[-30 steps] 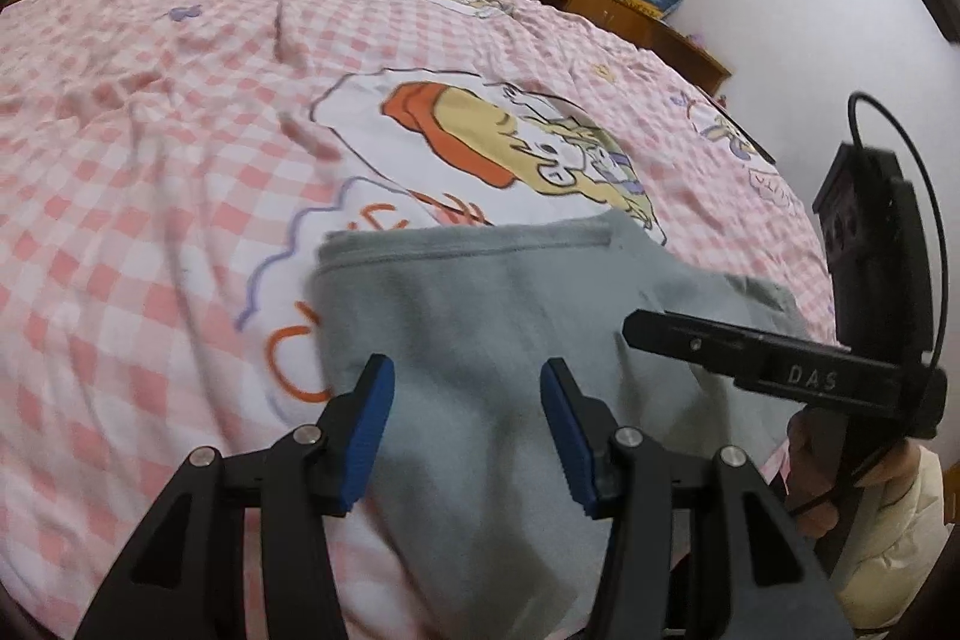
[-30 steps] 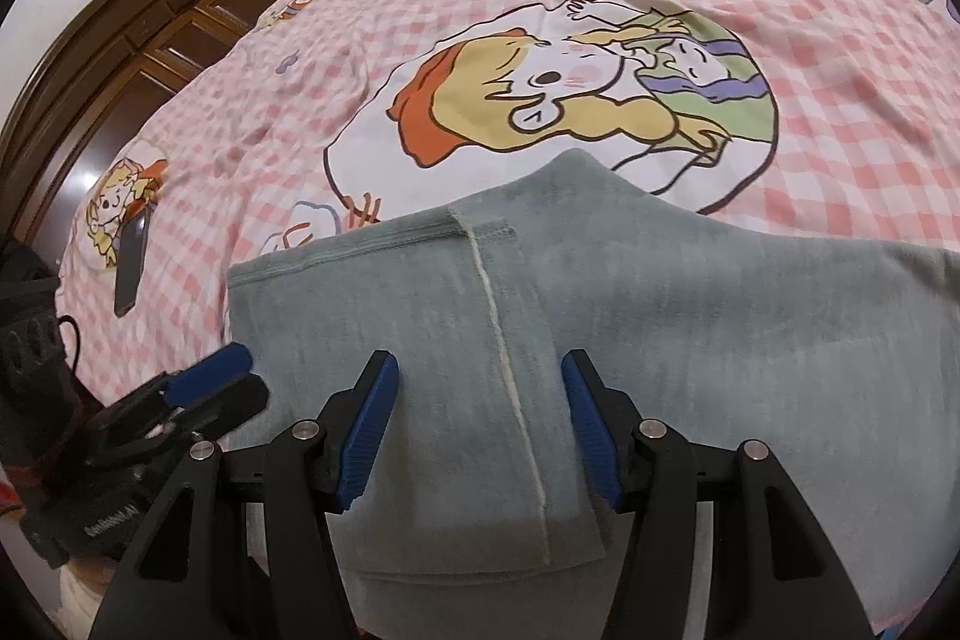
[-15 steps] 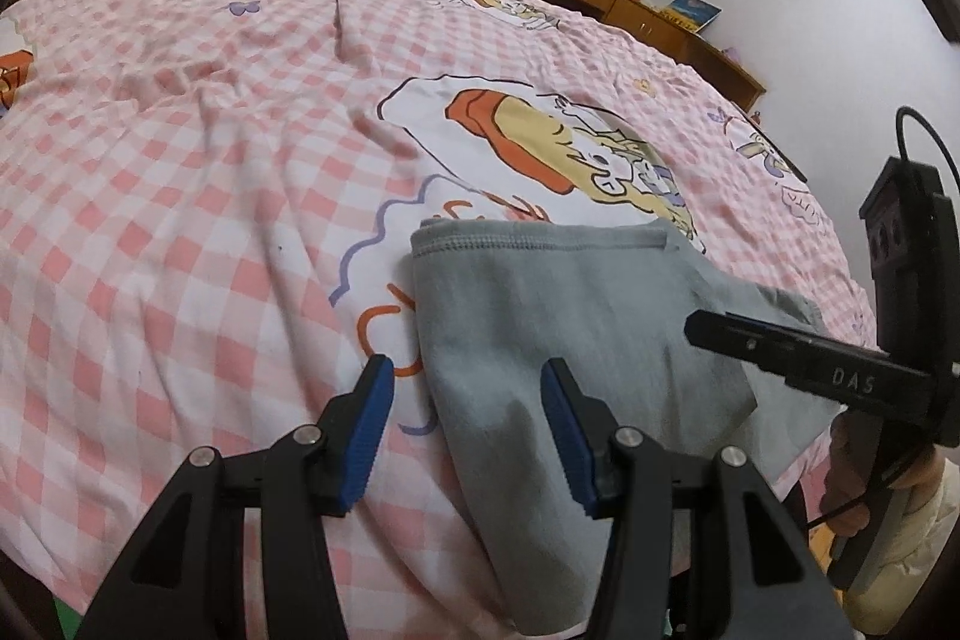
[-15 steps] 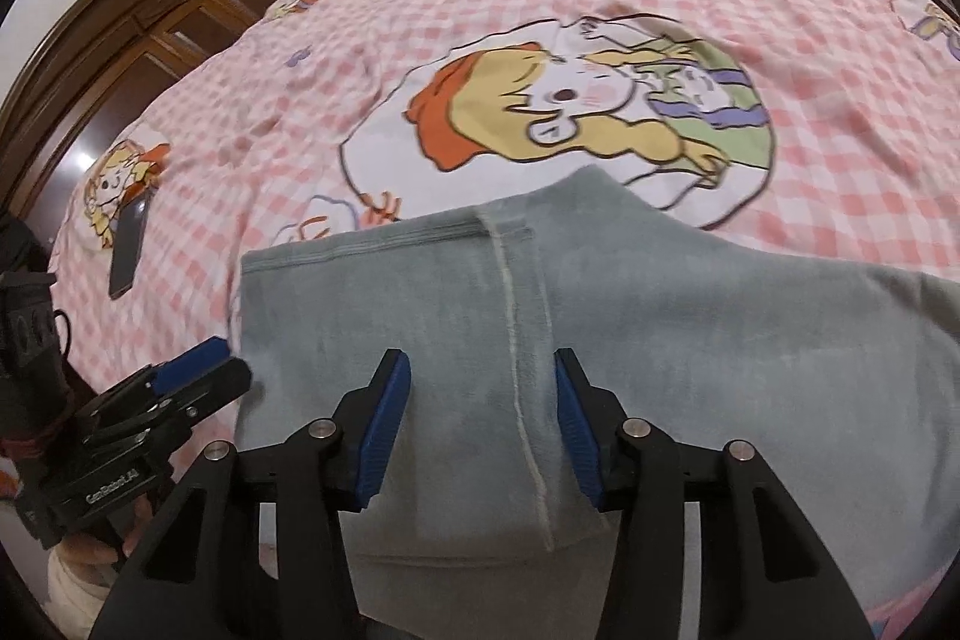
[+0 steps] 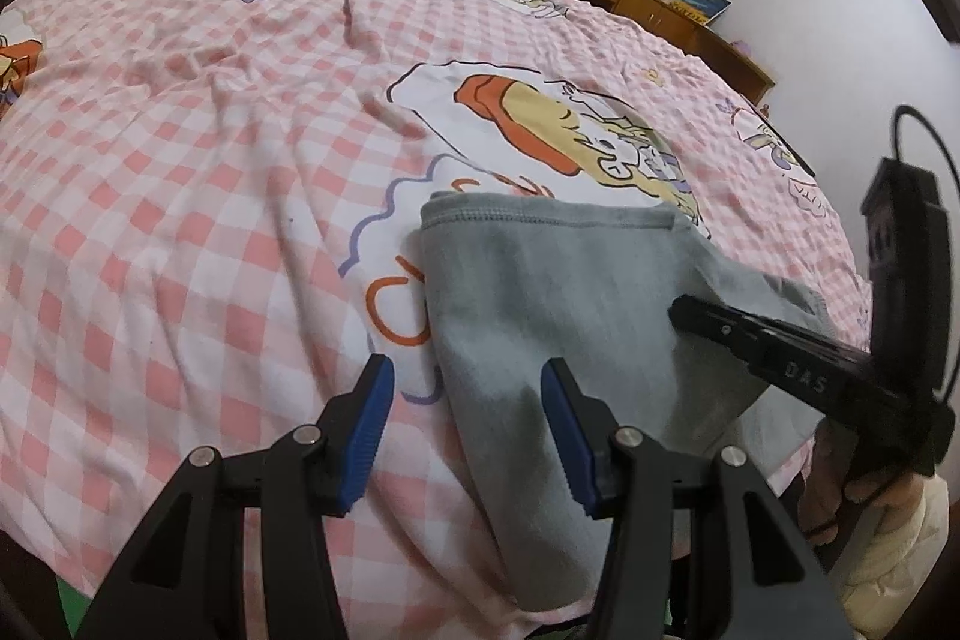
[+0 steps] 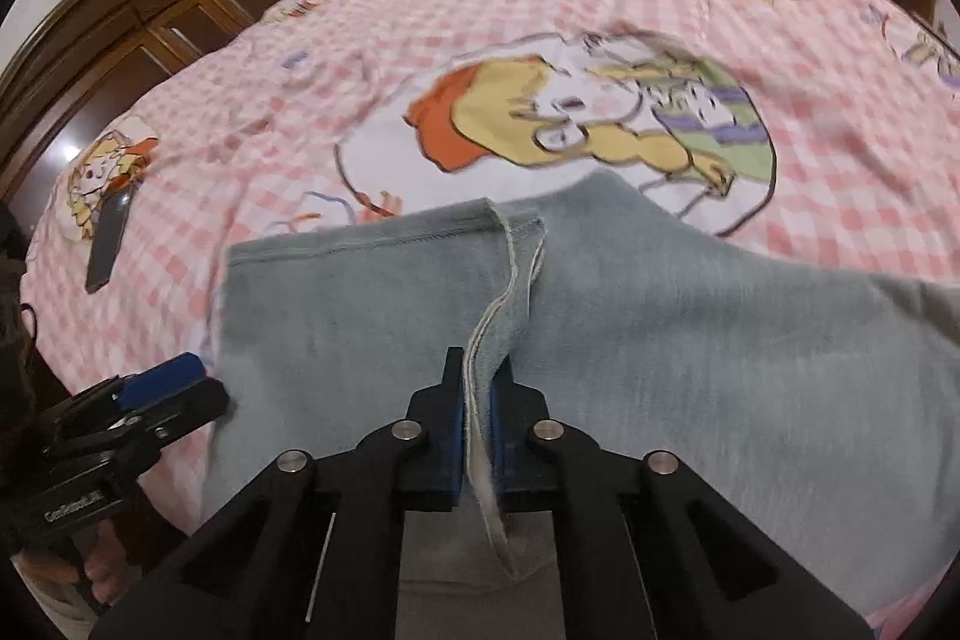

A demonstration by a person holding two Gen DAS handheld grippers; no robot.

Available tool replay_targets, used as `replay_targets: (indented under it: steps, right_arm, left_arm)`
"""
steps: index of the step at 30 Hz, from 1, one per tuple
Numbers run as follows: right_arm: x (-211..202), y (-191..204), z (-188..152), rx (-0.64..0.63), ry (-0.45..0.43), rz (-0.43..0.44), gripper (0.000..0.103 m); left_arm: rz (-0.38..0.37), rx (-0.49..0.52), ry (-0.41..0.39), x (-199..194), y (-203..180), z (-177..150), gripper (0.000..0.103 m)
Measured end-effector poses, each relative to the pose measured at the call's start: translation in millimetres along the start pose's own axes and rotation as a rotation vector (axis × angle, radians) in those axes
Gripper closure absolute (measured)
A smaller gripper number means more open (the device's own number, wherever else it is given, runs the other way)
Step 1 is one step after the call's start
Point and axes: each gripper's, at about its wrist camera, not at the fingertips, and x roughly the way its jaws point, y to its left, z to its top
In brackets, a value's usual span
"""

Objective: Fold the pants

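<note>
Grey pants (image 6: pixel 690 334) lie partly folded on the pink checked bed cover, near its front edge; they also show in the left wrist view (image 5: pixel 540 292). My right gripper (image 6: pixel 477 388) is shut on the pants' pale seam edge, which bunches up between the pads. My left gripper (image 5: pixel 465 424) is open and empty, straddling the pants' left edge just above the cloth. The right gripper's black body (image 5: pixel 780 352) shows at the right of the left wrist view. The left gripper (image 6: pixel 162 379) shows at the lower left of the right wrist view.
The bed cover (image 5: pixel 210 130) carries a large cartoon print (image 6: pixel 600 124) beyond the pants. A dark phone (image 6: pixel 108 238) lies on the bed at the left. Wooden cabinets (image 6: pixel 150 34) and a low dresser line the walls. The bed's front edge is just below the grippers.
My right gripper has closed on the seam of the pants, pinching it up. My left gripper has shifted left, from over the pants to their left edge, and stays open.
</note>
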Motion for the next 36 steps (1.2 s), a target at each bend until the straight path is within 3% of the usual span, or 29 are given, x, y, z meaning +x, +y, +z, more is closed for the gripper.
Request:
replay_targets:
  steps: [7, 18, 22, 25, 36]
  right_arm:
    - [-51, 14, 19, -0.014, -0.077, 0.091, 0.097]
    - [-93, 20, 26, -0.033, -0.138, 0.137, 0.097]
    - [-126, 16, 30, -0.051, -0.193, 0.101, 0.097]
    - [-151, 8, 35, -0.032, -0.234, 0.069, 0.097]
    - [-217, -62, 47, 0.084, -0.336, -0.066, 0.097]
  left_arm:
    - [-0.055, -0.016, -0.023, -22, -3, -3, 0.045]
    - [0.004, 0.046, -0.051, -69, -24, -42, 0.04]
    - [0.04, 0.066, -0.052, -78, -31, -52, 0.04]
    - [0.124, 0.063, -0.065, -85, -36, -56, 0.04]
    - [0.07, 0.075, -0.04, -76, -54, -49, 0.04]
